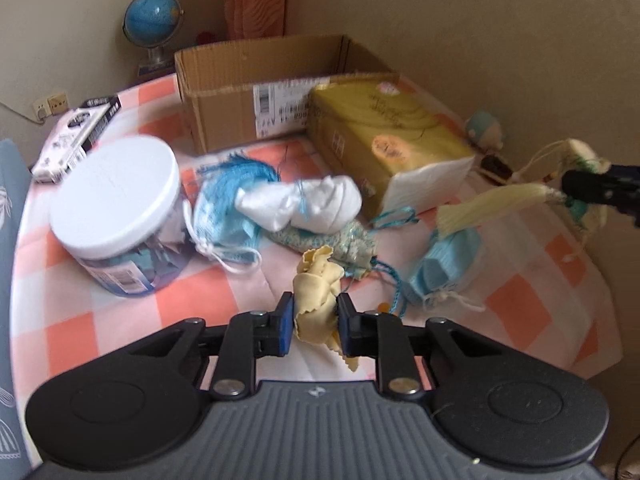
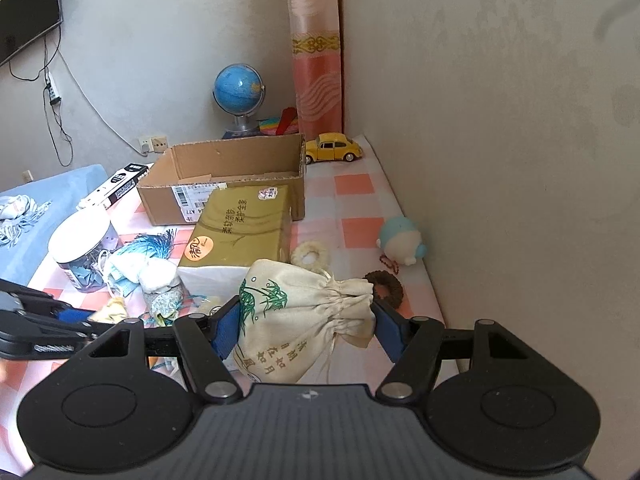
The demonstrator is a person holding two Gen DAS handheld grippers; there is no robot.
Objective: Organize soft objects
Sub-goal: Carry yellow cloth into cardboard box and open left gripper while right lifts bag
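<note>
the left gripper [image 1: 313, 322] is pinching a yellow cloth [image 1: 318, 300] at 6 o'clock, over the checked table [image 1: 132, 280]. the right gripper [image 2: 306, 322] is clamping a drawstring pouch [image 2: 304, 320], also lifted. the box [image 2: 224, 176] at 12 o'clock is looking empty, so sorting is barely started. masks [image 1: 224, 220], a white bundle [image 1: 316, 204] and a tassel [image 1: 492, 200] are waiting at centre.
</note>
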